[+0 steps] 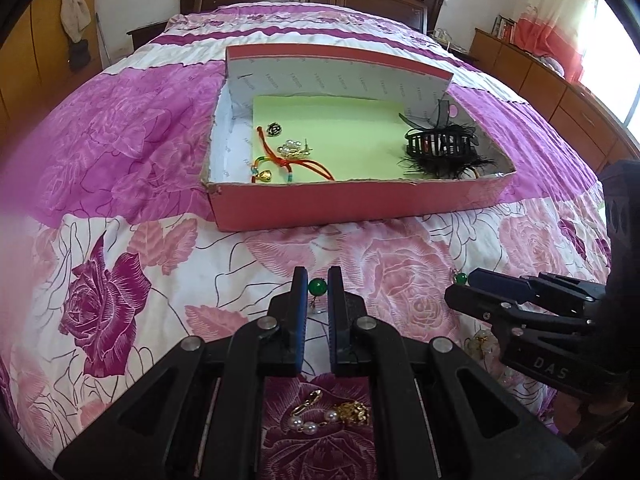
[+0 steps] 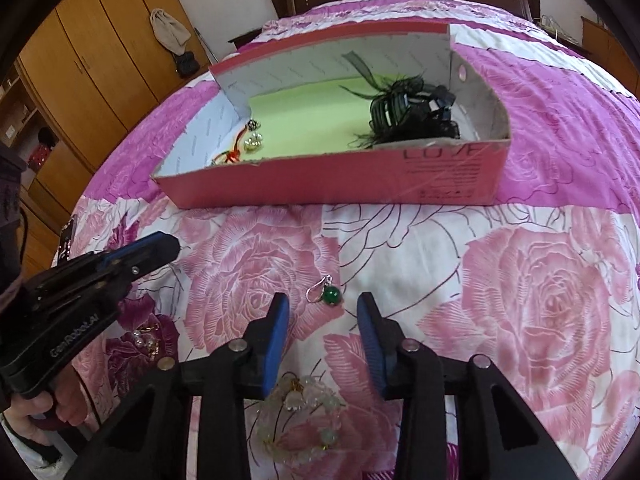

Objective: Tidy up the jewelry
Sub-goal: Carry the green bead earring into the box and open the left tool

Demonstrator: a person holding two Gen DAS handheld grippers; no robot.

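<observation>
On the flowered bed, the left gripper (image 1: 317, 280) is nearly closed, pinching a green bead earring (image 1: 317, 286) between its fingertips. Just right of it, the right gripper (image 2: 323, 307) sits wide open and empty, with a second green bead earring (image 2: 331, 295) lying on the bedspread (image 2: 540, 300) between its fingers. Beyond both sits the pink box (image 2: 320, 184), holding a red cord bracelet (image 1: 298, 166) at its left end and a black feathered hair clip (image 1: 438, 146) at its right.

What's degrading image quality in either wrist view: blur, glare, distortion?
Left wrist: strong fisheye bend, dark vignette corners, window at upper right blown out, pink haze smearing the left edge; green bead earring between the fingertips stays sharp. Right wrist: same barrel distortion, even light, box and green earring readable.
</observation>
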